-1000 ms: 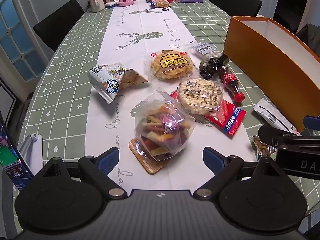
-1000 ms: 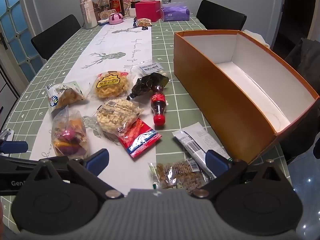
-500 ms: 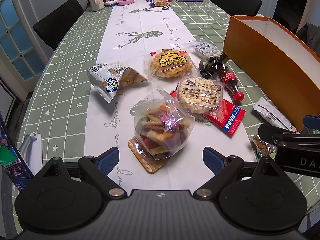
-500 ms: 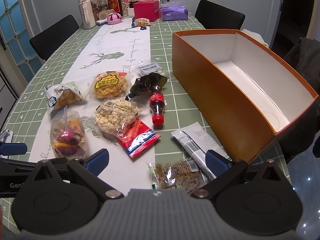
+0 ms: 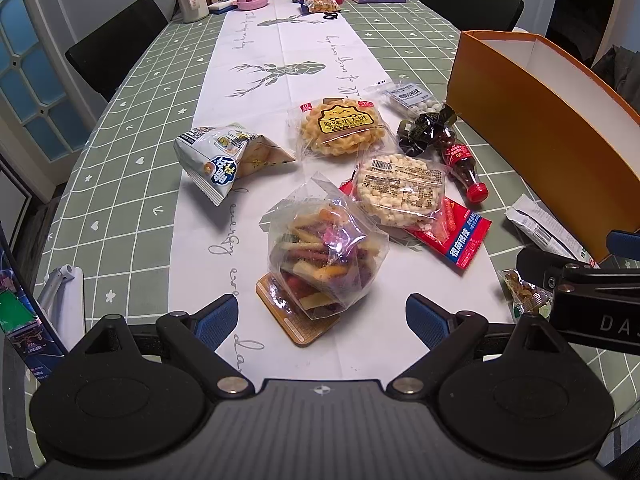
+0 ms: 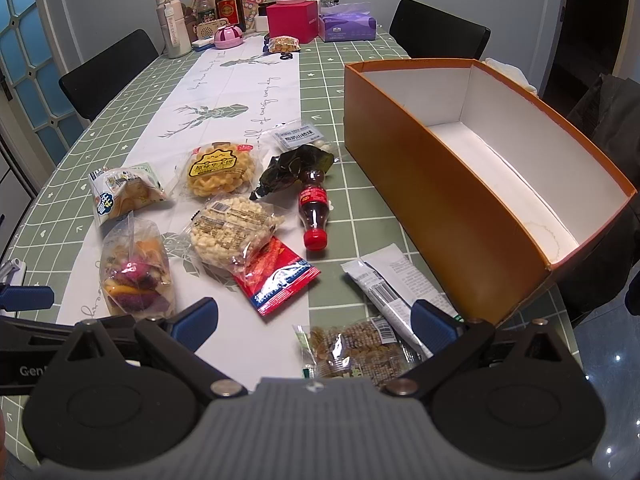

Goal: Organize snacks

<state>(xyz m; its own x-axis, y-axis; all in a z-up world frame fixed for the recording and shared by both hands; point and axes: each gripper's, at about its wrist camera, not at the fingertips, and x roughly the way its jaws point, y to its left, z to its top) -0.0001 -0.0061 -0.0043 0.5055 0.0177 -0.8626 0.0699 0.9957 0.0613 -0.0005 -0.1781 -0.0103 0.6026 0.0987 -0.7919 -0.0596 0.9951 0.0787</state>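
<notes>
Several snack packs lie on the table beside an empty orange box point(image 6: 460, 184), which also shows in the left wrist view point(image 5: 552, 136). My left gripper point(image 5: 322, 318) is open just in front of a clear bag of mixed chips point(image 5: 324, 258). My right gripper point(image 6: 316, 320) is open over a nut pack point(image 6: 356, 350) and a white wrapper point(image 6: 394, 284). Nearby lie a red pack point(image 6: 276, 280), a round puffed cake point(image 6: 230, 230), a yellow waffle pack point(image 6: 218, 170), a small cola bottle point(image 6: 314, 210) and a white chip bag point(image 5: 224, 158).
Bottles, a pink box point(image 6: 292, 22) and a purple tissue box point(image 6: 348, 28) crowd the far end of the table. Black chairs point(image 6: 108, 72) stand at the left and far right. A dark candy bag point(image 6: 294, 170) and a pack of white balls point(image 6: 304, 138) lie near the orange box.
Both grippers have drifted slightly; the views shift a little toward the snacks. Nothing was picked up or moved.
</notes>
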